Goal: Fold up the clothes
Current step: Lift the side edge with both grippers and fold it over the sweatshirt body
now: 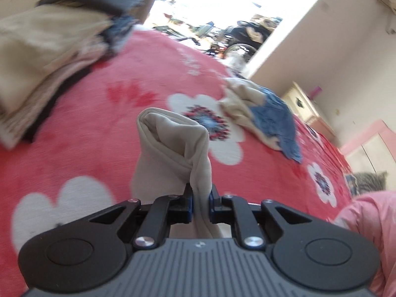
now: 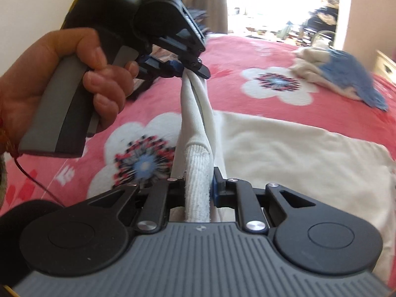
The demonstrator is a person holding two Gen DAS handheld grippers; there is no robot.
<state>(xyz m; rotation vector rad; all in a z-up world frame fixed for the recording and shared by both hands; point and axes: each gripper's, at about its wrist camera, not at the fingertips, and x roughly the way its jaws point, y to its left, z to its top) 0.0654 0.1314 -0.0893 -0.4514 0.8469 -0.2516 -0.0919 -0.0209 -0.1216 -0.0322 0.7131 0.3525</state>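
A cream-white garment (image 2: 284, 153) lies partly spread on the pink flowered bedspread (image 2: 247, 57). My right gripper (image 2: 199, 178) is shut on a ribbed edge of it. From there a twisted strip of the cloth rises to my left gripper (image 2: 193, 70), held by a hand (image 2: 74, 74) and shut on the other end. In the left wrist view the left gripper (image 1: 200, 193) pinches a bunched fold of the cream garment (image 1: 170, 148), which stands up above the bedspread (image 1: 99, 123).
A stack of folded clothes (image 1: 49, 49) sits at the bed's far left. A loose cream and blue heap (image 1: 267, 116) (image 2: 341, 74) lies far right. A pale cabinet (image 1: 304, 104) stands beside the bed, and a pink sleeve (image 1: 366, 222) is at the right edge.
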